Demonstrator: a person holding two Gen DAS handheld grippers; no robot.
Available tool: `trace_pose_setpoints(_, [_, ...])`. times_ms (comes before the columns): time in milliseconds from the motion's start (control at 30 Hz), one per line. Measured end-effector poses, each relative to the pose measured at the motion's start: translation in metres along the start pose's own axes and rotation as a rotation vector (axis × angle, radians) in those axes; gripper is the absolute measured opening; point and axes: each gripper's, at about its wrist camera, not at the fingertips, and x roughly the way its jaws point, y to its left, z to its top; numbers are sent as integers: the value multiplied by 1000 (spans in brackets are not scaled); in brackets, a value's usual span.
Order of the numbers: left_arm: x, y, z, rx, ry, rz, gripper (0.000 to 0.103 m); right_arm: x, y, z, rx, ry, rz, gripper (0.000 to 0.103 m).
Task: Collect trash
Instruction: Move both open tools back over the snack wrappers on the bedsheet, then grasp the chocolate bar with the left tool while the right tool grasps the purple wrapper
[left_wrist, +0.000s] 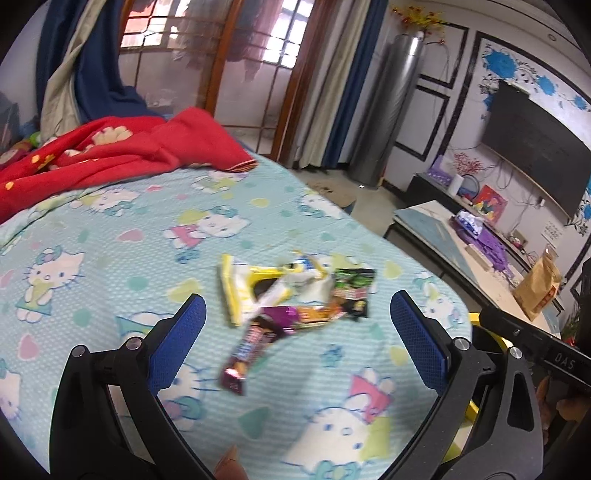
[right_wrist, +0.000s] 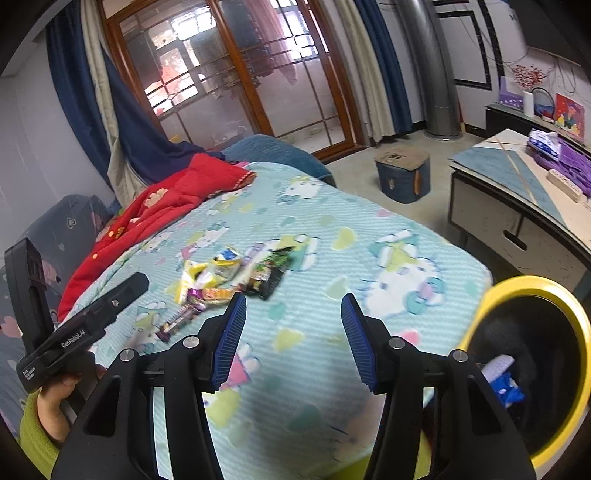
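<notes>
Several crinkled foil snack wrappers (left_wrist: 291, 295) lie heaped on the cartoon-cat bed sheet (left_wrist: 110, 258), both left tool (left_wrist: 297, 332) and right tool (right_wrist: 293, 332) spread empty for pickup, yellow-rimmed black bin (right_wrist: 532, 369) beside for dumping.

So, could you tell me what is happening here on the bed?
A person holds tongs in each hand over a bed sheet. The left tongs are open around a pile of snack wrappers, touching nothing. The right tongs are open and empty beside a yellow-rimmed bin.
</notes>
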Motion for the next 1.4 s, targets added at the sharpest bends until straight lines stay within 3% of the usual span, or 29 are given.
trace_pose_setpoints(167, [2,29,5,-25,33,3,91,27,19,4,-1,47,30,52])
trace_pose_setpoints(300, [9,46,5,-25,79,-24,83,46,35,5,-16,80,47,52])
trace_pose_setpoints(767, [45,47,-20,37,250,-137,40,107,57,7,22,191,53,42])
trace_pose_setpoints(1133, [55,48,-30,31,290,-154,38,134,53,-1,94,224,31,39])
trace_pose_setpoints(1400, [59,39,-34,74,307,-149,38,145,41,-2,157,233,48,28])
